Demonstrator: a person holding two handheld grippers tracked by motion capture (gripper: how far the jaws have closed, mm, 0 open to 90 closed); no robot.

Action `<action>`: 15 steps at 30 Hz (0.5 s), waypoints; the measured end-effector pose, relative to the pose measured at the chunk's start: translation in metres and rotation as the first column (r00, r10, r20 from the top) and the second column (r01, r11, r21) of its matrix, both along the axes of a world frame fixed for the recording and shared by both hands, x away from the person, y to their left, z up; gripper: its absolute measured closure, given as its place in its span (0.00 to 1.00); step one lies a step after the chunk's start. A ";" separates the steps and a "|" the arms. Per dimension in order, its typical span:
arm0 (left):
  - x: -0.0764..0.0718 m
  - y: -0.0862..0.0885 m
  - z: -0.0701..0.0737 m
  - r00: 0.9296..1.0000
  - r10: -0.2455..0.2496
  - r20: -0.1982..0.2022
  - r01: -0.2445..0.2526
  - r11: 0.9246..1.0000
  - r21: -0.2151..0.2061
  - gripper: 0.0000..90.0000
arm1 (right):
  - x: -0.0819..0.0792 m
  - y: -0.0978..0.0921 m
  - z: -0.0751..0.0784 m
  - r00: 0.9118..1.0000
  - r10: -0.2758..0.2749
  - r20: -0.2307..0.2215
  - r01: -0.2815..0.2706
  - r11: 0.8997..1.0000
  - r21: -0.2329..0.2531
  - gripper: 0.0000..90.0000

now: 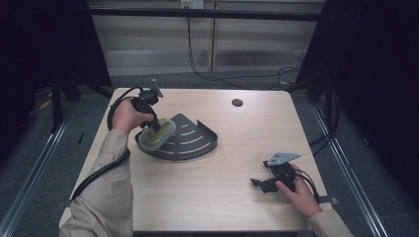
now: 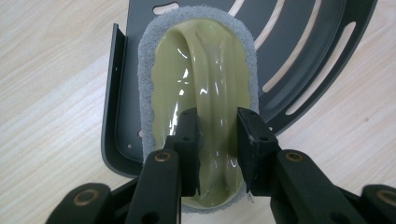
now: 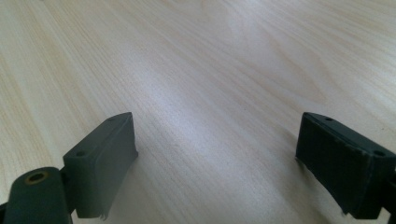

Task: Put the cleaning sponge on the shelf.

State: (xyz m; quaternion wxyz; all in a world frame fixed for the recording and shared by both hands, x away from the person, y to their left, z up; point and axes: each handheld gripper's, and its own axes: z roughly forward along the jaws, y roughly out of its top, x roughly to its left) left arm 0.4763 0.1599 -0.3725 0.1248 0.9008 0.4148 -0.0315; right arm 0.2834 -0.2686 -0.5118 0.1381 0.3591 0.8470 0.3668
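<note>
Your two grippers, left working, right idle.
Your left gripper (image 1: 157, 126) tips down, jaws clamped; your right gripper (image 1: 257, 182) lies low, jaws wide apart.

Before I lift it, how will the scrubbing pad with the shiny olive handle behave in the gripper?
The scrubbing pad probably feels light. Its glossy handle ridge may slip between the left gripper jaws, which pinch it now. The fuzzy grey rim looks soft, so it should drag on the dark rack.

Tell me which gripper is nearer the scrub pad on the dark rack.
Left. The left gripper is shut on the scrub pad by its raised handle, over the dark rack. The right gripper rests open on the table, well apart, toward the near right corner.
</note>
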 end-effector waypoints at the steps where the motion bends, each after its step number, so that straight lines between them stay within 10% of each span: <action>1: 0.001 -0.001 -0.002 1.000 -0.001 -0.002 0.001 1.000 -0.002 0.79 | 0.000 0.000 0.000 1.000 0.000 0.000 0.000 1.000 0.000 0.13; 15: 0.009 -0.001 -0.017 1.000 -0.004 -0.002 0.004 1.000 -0.006 0.79 | 0.000 0.000 0.000 1.000 -0.001 -0.001 0.001 1.000 0.001 0.13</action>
